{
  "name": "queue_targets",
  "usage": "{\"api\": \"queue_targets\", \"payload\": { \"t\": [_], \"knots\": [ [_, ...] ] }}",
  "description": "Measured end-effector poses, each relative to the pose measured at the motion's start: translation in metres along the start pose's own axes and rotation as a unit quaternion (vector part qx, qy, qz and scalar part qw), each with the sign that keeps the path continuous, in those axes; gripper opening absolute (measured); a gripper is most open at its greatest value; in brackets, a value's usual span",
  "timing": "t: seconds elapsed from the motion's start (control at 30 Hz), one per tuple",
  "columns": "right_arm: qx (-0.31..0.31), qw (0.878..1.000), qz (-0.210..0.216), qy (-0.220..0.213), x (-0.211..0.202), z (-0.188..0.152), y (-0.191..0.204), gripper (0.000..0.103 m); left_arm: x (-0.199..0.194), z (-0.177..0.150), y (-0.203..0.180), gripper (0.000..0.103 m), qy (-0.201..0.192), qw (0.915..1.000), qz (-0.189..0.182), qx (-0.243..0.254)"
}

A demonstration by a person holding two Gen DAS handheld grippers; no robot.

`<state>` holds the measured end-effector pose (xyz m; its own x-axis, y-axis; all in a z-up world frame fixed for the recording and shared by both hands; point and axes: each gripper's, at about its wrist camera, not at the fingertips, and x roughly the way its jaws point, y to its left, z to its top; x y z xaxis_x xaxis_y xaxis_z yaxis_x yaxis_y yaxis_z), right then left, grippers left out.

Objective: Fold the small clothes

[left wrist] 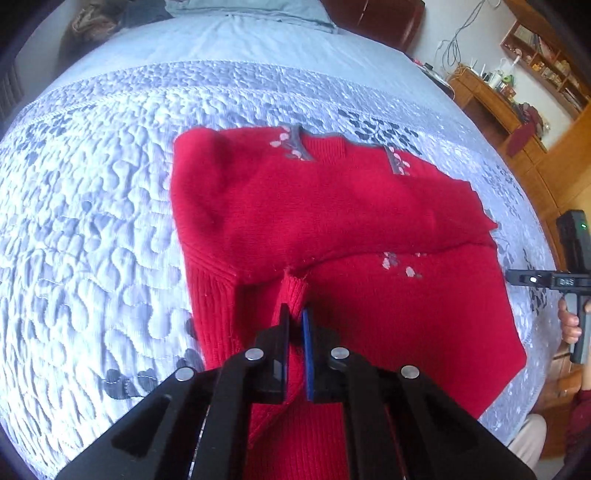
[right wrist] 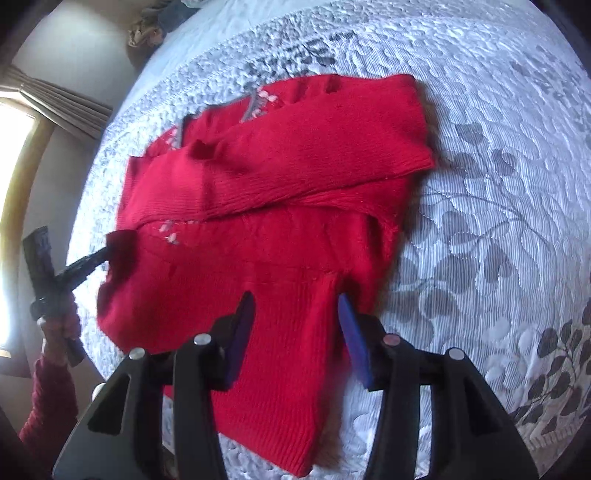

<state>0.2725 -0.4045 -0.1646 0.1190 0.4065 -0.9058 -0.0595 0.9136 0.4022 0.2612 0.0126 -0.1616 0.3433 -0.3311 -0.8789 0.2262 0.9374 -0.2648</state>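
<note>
A small red knit sweater [left wrist: 332,206] with grey floral trim lies on the quilted bedspread [left wrist: 92,221], its sleeves folded across the chest. My left gripper [left wrist: 295,317] is shut on a pinch of the sweater's ribbed hem at its near left edge. In the right wrist view the sweater [right wrist: 280,177] fills the middle. My right gripper [right wrist: 297,310] is open, its fingers straddling the hem at the near right side without pinching it. The left gripper [right wrist: 105,256] shows there at the sweater's left edge, holding the fabric.
The pale blue-grey bedspread [right wrist: 498,221] with leaf pattern surrounds the sweater. A pillow [left wrist: 251,11] lies at the bed's head. A wooden desk and shelves [left wrist: 517,103] stand to the right of the bed. A window with curtain [right wrist: 22,147] is at the left.
</note>
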Motion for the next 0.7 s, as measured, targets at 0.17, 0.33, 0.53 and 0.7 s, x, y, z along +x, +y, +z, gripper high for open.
{"api": "queue_targets", "payload": {
  "t": [0.17, 0.33, 0.53, 0.7],
  "knots": [
    [-0.007, 0.999, -0.028, 0.018, 0.021, 0.003, -0.003, 0.048, 0.020, -0.001, -0.006, 0.011, 0.021, 0.9995, 0.018, 0.015],
    [-0.050, 0.996, -0.072, 0.020, 0.028, 0.002, 0.009, 0.006, 0.023, -0.001, -0.014, 0.007, 0.020, 0.9982, 0.050, 0.028],
    [-0.064, 0.997, -0.046, -0.027, -0.008, -0.008, 0.015, 0.004, -0.009, 0.000, 0.000, 0.005, -0.032, 0.9989, 0.022, -0.025],
    [-0.080, 0.994, -0.013, -0.071, -0.051, -0.023, 0.017, 0.003, -0.062, 0.001, 0.007, 0.005, -0.098, 0.9944, -0.010, -0.040]
  ]
}}
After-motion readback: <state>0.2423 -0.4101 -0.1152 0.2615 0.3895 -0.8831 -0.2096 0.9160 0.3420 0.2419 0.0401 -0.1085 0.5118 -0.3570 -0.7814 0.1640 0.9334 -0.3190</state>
